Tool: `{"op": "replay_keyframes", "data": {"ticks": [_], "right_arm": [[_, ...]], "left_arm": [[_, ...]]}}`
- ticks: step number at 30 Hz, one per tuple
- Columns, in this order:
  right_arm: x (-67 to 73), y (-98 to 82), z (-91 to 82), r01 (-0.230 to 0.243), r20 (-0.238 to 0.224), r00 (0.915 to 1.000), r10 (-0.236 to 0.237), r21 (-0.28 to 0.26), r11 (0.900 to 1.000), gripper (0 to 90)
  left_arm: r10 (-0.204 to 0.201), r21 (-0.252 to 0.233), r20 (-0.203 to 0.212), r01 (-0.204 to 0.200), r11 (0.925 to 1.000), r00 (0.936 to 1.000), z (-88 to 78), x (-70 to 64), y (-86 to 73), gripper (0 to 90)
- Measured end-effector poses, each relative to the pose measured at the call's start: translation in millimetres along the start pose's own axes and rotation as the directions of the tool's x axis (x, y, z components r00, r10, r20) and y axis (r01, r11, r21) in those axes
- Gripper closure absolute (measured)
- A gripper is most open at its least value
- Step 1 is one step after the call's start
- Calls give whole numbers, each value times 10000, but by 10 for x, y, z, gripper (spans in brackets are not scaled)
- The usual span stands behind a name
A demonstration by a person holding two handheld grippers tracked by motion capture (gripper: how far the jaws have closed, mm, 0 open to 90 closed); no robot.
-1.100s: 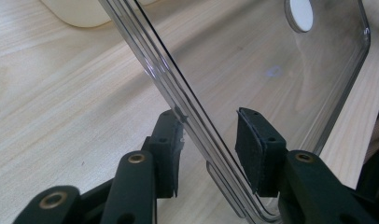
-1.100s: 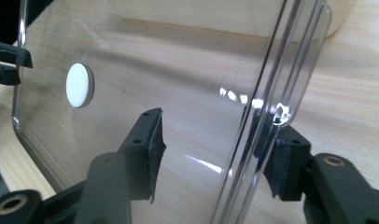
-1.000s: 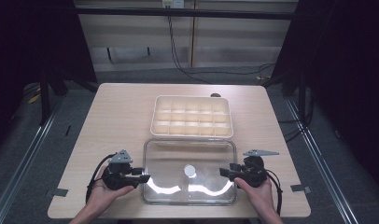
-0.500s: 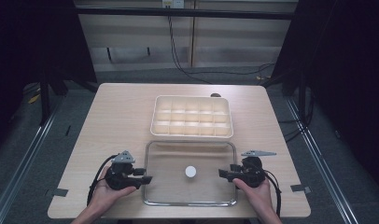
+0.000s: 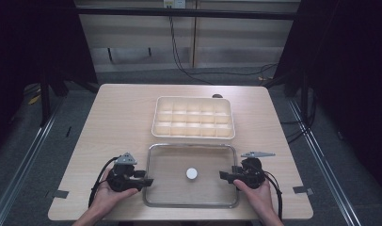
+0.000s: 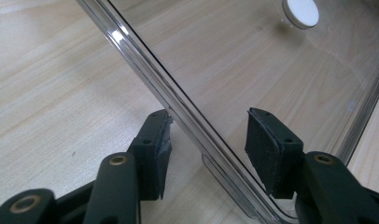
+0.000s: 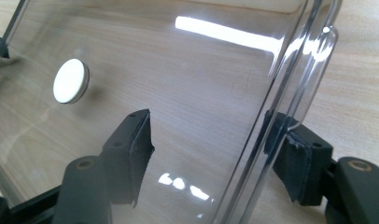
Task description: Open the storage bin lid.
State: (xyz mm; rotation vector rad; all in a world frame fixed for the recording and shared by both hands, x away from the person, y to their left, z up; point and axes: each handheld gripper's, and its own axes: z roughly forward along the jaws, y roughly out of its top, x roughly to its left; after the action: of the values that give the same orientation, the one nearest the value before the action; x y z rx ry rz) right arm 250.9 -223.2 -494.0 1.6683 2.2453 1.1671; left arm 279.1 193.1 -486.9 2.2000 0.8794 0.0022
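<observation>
A clear plastic lid [image 5: 170,169] with a white round knob [image 5: 191,173] lies flat on the table near the front edge. My left gripper [image 5: 147,181] sits at the lid's left rim and my right gripper [image 5: 223,175] at its right rim. In the left gripper view the rim [image 6: 187,112] runs between the spread jaws of the left gripper [image 6: 208,135], with a gap on both sides. In the right gripper view the right gripper [image 7: 211,135] straddles the other rim [image 7: 281,93] the same way. Both grippers' jaws have just been opening, and the pads do not press on the lid.
A cream tray with several compartments [image 5: 194,117] stands just behind the lid at mid-table. Bare wooden table [image 5: 118,117] lies to the left and right of it. Black cables trail from both grippers toward the front edge.
The bright reflections on the lid's near part have gone and it now lies flat. Both grippers' jaws have spread wider around its rims. The hands stayed in place.
</observation>
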Motion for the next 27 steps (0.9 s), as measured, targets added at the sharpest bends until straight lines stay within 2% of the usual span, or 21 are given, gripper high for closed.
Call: {"op": "replay_keyframes", "data": {"ticks": [5,9,13,17,19,20,21,23,24,27], "right_arm": [[-3,-6,20,57,257,9997,-57,0,10000,335],[-13,-7,19,122,279,9995,-121,-29,9999,337],[-25,-11,14,-110,231,9997,112,-114,9999,339],[-40,-8,-1,40,599,9982,-29,-183,9998,317],[-71,2,-38,1,430,9991,21,-503,9987,333],[-74,12,-65,70,267,9996,-51,-713,9974,332],[-70,15,-85,107,249,9997,-87,-834,9965,330],[-60,16,-106,137,111,9999,-127,-1027,9946,323],[-54,14,-118,173,92,9998,-165,-1026,9946,323],[-28,14,-156,468,49,9989,-465,-1251,9910,320]], "left_arm": [[-72,118,12,72,9999,10000,27,5,-2,471],[-143,153,30,143,9998,9999,44,9,-1,459],[-162,327,81,159,9993,9998,54,8,6,437],[-247,298,-35,248,9992,9997,50,7,4,399],[-455,162,66,454,9988,9989,40,27,6,351],[-218,43,-114,218,9998,9997,27,22,5,394],[-212,-113,-216,210,9997,9995,21,15,5,395],[-219,-152,-128,218,9996,9997,-1,14,11,384],[-176,-214,-235,171,9996,9996,-5,8,11,376],[-159,-359,-168,153,9992,9997,-42,6,14,367]]}}
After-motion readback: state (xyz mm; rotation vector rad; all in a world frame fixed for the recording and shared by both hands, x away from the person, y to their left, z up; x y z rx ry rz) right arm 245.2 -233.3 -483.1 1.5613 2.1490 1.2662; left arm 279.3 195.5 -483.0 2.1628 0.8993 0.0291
